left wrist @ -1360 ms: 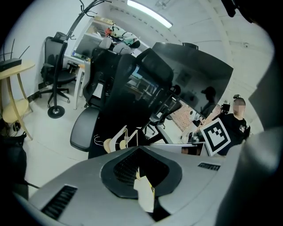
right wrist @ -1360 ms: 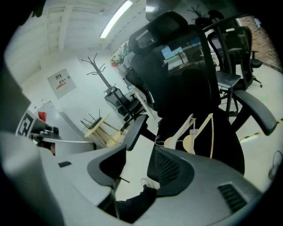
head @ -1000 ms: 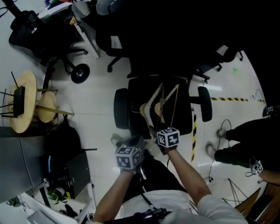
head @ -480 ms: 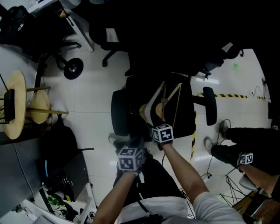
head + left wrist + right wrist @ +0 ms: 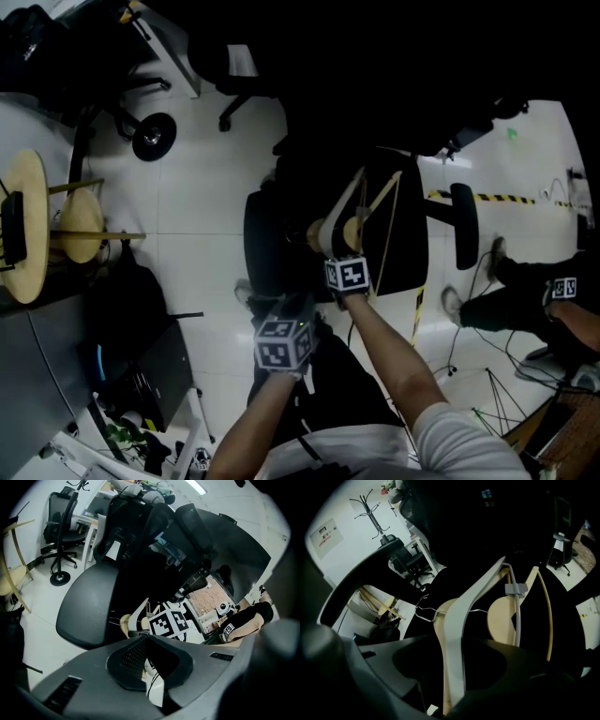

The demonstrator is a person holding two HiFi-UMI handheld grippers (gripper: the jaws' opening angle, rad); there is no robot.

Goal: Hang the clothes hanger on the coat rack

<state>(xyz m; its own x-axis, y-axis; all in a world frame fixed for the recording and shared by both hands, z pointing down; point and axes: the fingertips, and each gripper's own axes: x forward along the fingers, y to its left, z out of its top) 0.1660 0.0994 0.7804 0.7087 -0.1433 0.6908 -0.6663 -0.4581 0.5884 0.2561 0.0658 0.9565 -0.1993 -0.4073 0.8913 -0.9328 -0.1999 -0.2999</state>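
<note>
Two or three hangers lie in a heap on a black office chair's seat (image 5: 405, 253): a pale grey one (image 5: 330, 223) and a wooden one (image 5: 361, 202). My right gripper (image 5: 337, 247) reaches down onto them. In the right gripper view its jaws (image 5: 454, 677) stand open, and the grey hanger's arm (image 5: 464, 616) runs down between them; I cannot tell if it touches them. The wooden hanger (image 5: 504, 620) and a wire hook (image 5: 423, 611) lie just beyond. My left gripper (image 5: 291, 307) hangs lower left of the chair and holds nothing that I can see; its jaws (image 5: 150, 663) are not clear.
A wooden stand with round discs and pegs (image 5: 26, 225) is at the far left. A black metal coat stand (image 5: 372, 508) stands by the far wall. Other black wheeled chairs (image 5: 150, 136) fill the top. Another person (image 5: 525, 300) is at the right, and cables lie on the floor.
Both grippers have sunk toward the chair, the right one further, so that it now sits over the hangers. The person at the right has shifted.
</note>
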